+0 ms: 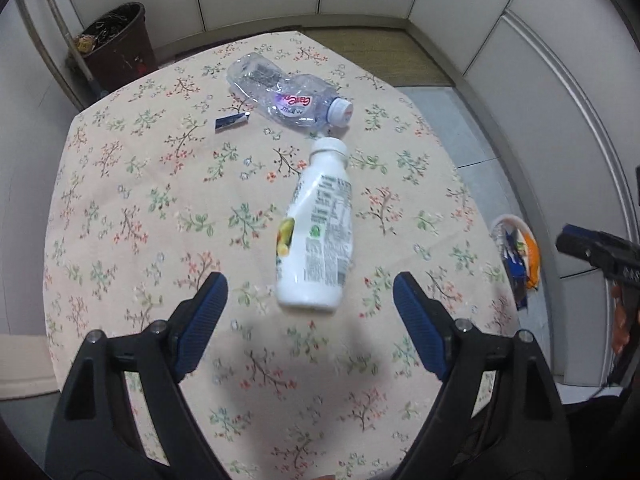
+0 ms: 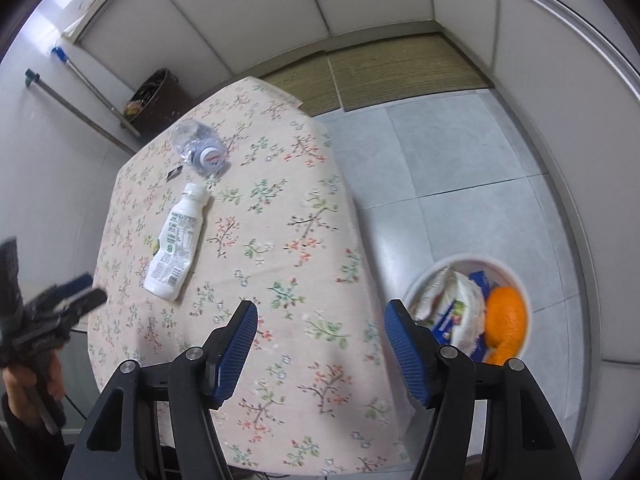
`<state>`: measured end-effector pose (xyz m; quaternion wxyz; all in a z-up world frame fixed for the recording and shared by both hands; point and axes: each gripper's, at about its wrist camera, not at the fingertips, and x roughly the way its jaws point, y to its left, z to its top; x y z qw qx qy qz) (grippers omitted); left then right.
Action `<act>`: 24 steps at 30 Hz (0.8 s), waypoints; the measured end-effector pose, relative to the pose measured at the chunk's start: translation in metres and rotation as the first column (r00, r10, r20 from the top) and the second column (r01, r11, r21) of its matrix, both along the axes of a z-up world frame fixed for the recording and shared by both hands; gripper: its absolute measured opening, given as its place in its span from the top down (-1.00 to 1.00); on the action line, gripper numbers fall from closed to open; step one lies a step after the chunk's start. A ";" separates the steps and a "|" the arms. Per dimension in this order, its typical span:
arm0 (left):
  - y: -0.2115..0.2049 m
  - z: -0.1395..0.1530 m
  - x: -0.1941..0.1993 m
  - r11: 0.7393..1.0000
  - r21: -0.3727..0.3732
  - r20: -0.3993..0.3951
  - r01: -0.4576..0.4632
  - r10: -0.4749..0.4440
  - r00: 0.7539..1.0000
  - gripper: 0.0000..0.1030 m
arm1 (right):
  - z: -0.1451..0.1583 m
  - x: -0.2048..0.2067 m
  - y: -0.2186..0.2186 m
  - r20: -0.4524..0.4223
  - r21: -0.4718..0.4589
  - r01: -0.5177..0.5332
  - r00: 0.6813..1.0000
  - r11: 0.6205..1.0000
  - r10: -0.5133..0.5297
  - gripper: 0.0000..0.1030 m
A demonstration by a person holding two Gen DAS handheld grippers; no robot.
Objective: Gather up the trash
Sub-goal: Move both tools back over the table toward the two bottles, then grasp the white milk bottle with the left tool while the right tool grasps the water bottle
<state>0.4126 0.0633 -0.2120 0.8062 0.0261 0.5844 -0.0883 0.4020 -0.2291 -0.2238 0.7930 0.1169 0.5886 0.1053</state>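
Note:
A white drink bottle point(image 1: 318, 228) lies on the floral tablecloth point(image 1: 160, 200), cap pointing away. My left gripper point(image 1: 310, 312) is open, just short of the bottle's base, with the jaws wide on either side. A crushed clear water bottle point(image 1: 286, 94) lies further back, and a small dark blue wrapper point(image 1: 232, 121) lies left of it. My right gripper point(image 2: 320, 344) is open and empty above the table's right edge. In the right wrist view the white bottle point(image 2: 176, 240) and the clear bottle point(image 2: 198, 148) lie to the left. A white bin point(image 2: 510, 272) with trash stands on the floor at the right.
A dark brown waste bin point(image 1: 120, 40) stands in the far left corner, with broom handles point(image 2: 80, 96) leaning beside it. White wall panels surround the table. A woven mat point(image 2: 400, 68) lies on the grey tile floor beyond the table. The white bin also shows in the left wrist view point(image 1: 516, 222).

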 end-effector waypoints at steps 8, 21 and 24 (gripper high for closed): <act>-0.051 -0.034 0.083 0.990 0.117 -0.076 0.083 -0.075 0.994 -0.26 | -0.016 0.012 0.004 -0.031 -0.030 -0.014 0.999 0.999 0.013 -0.31; -0.069 -0.089 0.134 0.971 0.209 -0.226 0.118 -0.069 0.972 0.17 | -0.041 0.035 -0.001 -0.076 -0.090 -0.035 0.997 0.995 0.028 -0.31; -0.059 -0.069 0.119 0.983 0.154 -0.142 0.100 -0.078 0.987 0.17 | -0.043 0.044 0.005 -0.076 -0.089 -0.030 0.997 0.996 0.024 -0.31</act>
